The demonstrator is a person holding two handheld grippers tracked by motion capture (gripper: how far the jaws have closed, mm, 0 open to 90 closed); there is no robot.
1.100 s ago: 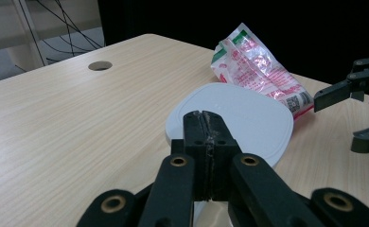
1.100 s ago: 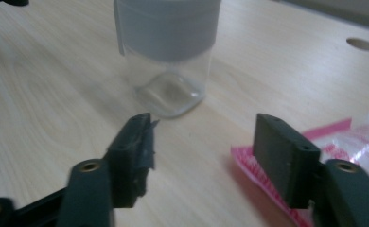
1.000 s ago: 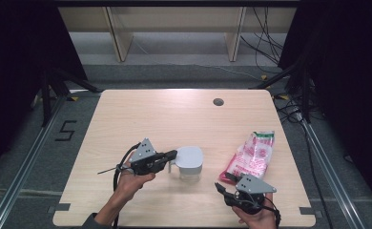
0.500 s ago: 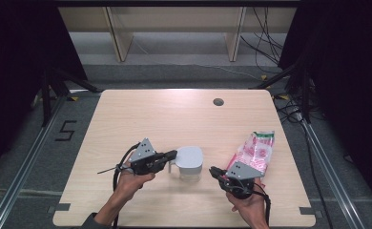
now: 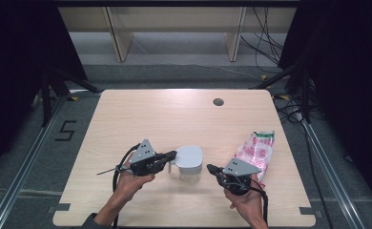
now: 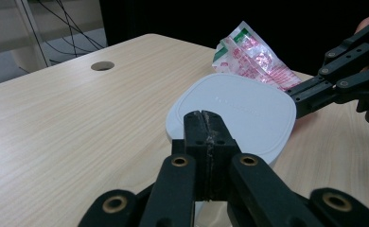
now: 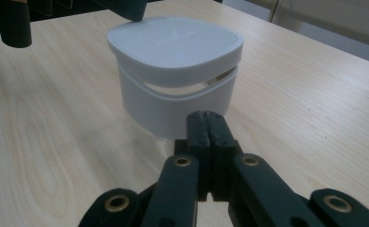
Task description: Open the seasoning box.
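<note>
Right gripper (image 5: 210, 168) moved in beside the white container (image 5: 190, 162), jaws closed.

The container (image 5: 190, 164) has a plain white lid and a pale grey-white body. The packet (image 5: 255, 151) is white with a red and pink print and a green strip at one end. The table (image 5: 165, 114) is light wood grain, and the grippers are black.

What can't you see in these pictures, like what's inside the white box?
- Inside of the white box: hidden by its lid in every view.
- Whether the left gripper touches the box: left gripper view, its own shut jaws cover the near edge.
- Print on the pink packet: too small, high view; partly behind the box, left gripper view.
</note>
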